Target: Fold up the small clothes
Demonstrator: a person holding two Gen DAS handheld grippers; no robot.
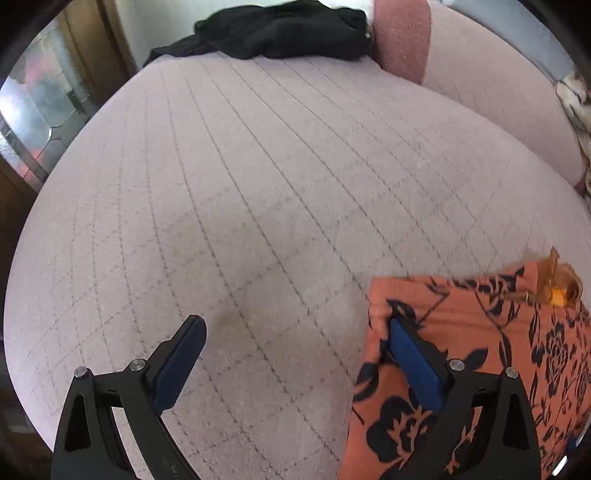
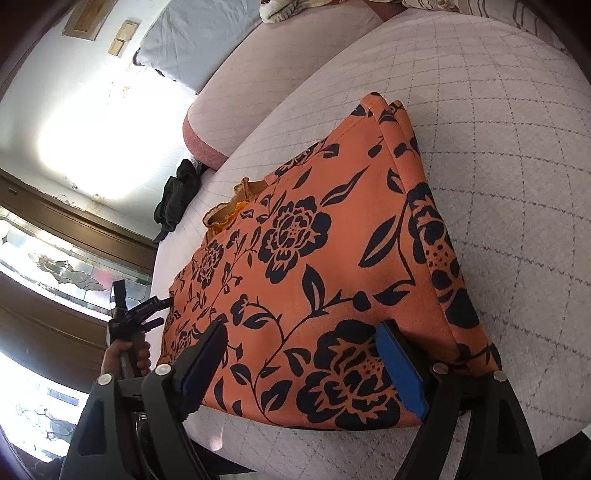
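A: Orange floral garment lies at the bottom-right of the left wrist view, on the quilted bed. Left tongs gape wide w/ nothing between the pads. The right-hand finger sits over the cloth's left edge; can't tell if it touches.

B: Risk there?

A: If that finger drags sideways it'll prob. pull the edge and rumple the layers. There's also a frilly bit poking out at the far edge, which could snag. The black clothes are well apart, no issue.

B: Right wrist view?

A: Same garment, looks folded into a rough rectangle near the bed's near edge. Stacked layers show along its right side. Right tongs are spread apart too, empty, hovering over the near edge. Left tongs sit just beside the far-left corner, person's hand on the handle.

B: So?

A: A grab that catches the top layer only would peel the fold open. Also it's close to the bed edge, so a tug toward us could slide it off.
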